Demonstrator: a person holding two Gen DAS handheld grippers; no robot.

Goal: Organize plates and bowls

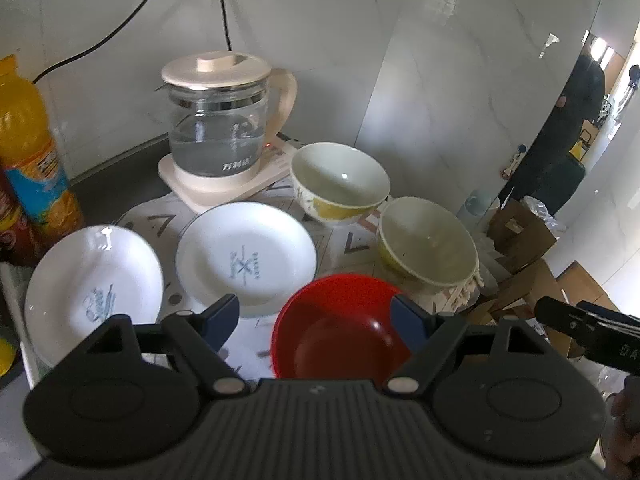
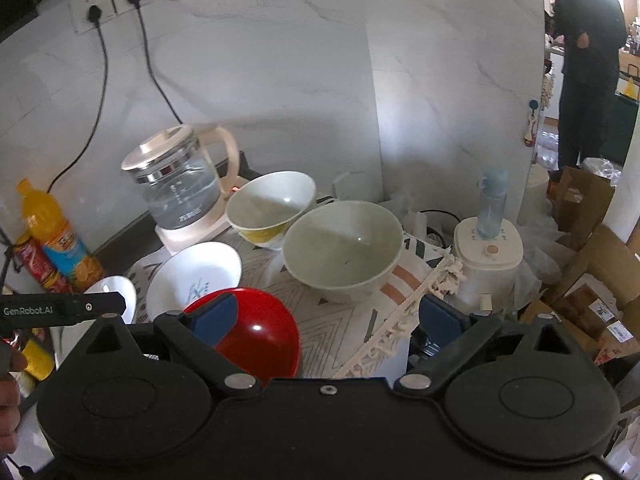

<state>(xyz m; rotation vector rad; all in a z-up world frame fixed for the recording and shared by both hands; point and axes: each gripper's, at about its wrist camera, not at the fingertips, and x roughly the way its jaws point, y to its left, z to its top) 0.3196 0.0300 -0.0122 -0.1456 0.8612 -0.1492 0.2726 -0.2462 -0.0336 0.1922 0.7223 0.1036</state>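
Here my left tool (image 1: 316, 322) hangs released over the red bowl (image 1: 340, 332); my right tool (image 2: 326, 318), released too, has the worktop (image 2: 340, 332) edge beneath, green bowl (image 2: 342, 250) just ahead.

Glass kettle (image 1: 218, 120) on cream base, 11 o'clock, against marble wall; orange drink bottle (image 1: 30, 152) far at 9 o'clock; patterned cloth (image 2: 340, 320) underfoot; cream appliance (image 2: 488, 256) at 2 o'clock, cardboard boxes (image 2: 592, 280) beyond at 3

Two white plates (image 1: 94, 284); three bowls (image 1: 340, 178) (one red (image 1: 340, 340)); one kettle (image 1: 218, 120); two bottles (image 1: 28, 148).
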